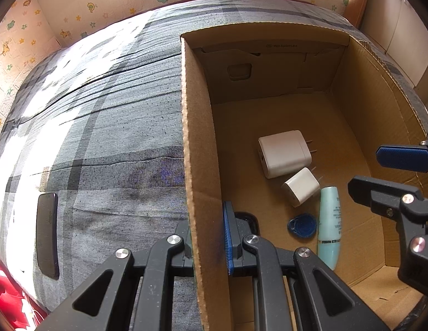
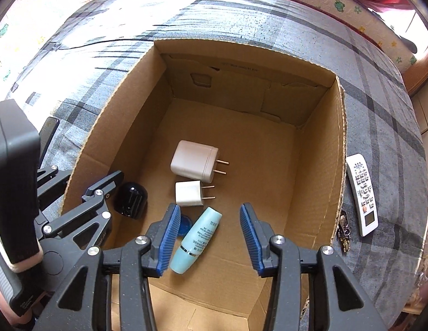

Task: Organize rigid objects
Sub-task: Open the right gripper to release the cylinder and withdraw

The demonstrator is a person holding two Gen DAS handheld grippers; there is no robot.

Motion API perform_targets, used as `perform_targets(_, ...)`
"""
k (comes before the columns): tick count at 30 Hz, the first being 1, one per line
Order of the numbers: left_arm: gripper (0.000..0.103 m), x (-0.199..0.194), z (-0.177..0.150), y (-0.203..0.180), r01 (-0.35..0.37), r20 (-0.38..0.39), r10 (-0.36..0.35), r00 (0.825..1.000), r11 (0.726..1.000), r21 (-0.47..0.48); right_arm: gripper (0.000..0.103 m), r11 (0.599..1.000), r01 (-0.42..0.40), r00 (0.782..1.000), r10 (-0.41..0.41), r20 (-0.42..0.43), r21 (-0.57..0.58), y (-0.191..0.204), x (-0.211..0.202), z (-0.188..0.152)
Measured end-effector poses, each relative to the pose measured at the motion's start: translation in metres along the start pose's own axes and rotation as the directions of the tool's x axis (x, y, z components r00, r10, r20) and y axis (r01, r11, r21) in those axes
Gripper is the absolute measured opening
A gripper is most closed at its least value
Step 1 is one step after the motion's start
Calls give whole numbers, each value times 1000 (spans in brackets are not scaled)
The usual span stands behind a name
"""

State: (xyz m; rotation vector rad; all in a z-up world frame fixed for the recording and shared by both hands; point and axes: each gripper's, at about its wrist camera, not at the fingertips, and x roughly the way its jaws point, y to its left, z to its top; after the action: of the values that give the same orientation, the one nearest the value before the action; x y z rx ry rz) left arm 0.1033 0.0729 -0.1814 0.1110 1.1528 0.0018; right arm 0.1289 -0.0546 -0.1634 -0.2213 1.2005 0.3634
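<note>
An open cardboard box [image 1: 197, 138] stands on a grey plaid bed. My left gripper [image 1: 207, 234] is shut on the box's left wall, one finger outside and one blue pad inside. On the box floor lie a large white charger [image 2: 196, 161], a small white charger [image 2: 187, 193], a teal tube [image 2: 197, 237], a blue round tag [image 2: 185, 223] and a black domed object [image 2: 131, 198]. My right gripper [image 2: 209, 212] hangs open over the tube, its pads clear of it. The left wrist view shows the chargers [image 1: 284, 153], the tube [image 1: 328, 220] and the right gripper [image 1: 379, 173] at the right.
A dark phone [image 1: 47, 234] lies on the bed left of the box. To the right of the box lie a white remote [image 2: 363, 193] and a bunch of keys [image 2: 343, 229]. The far half of the box floor is bare. A patterned wall borders the bed.
</note>
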Motion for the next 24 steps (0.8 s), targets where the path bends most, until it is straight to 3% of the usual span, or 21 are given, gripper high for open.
perform_targets(11, 14, 0, 1, -1, -5, -3, 5, 1000, 1000, 2, 75, 1000, 11, 997, -12, 72, 15, -7, -31, -2)
perform_targets(19, 14, 0, 1, -3, -12, -4, 12, 1000, 1000, 6, 101, 999, 26, 990, -31, 135, 37, -30, -53, -5)
perform_targets(24, 14, -1, 1, -4, -12, -4, 12, 1000, 1000, 3, 103, 997, 33, 984, -45, 171, 71, -57, -66, -6)
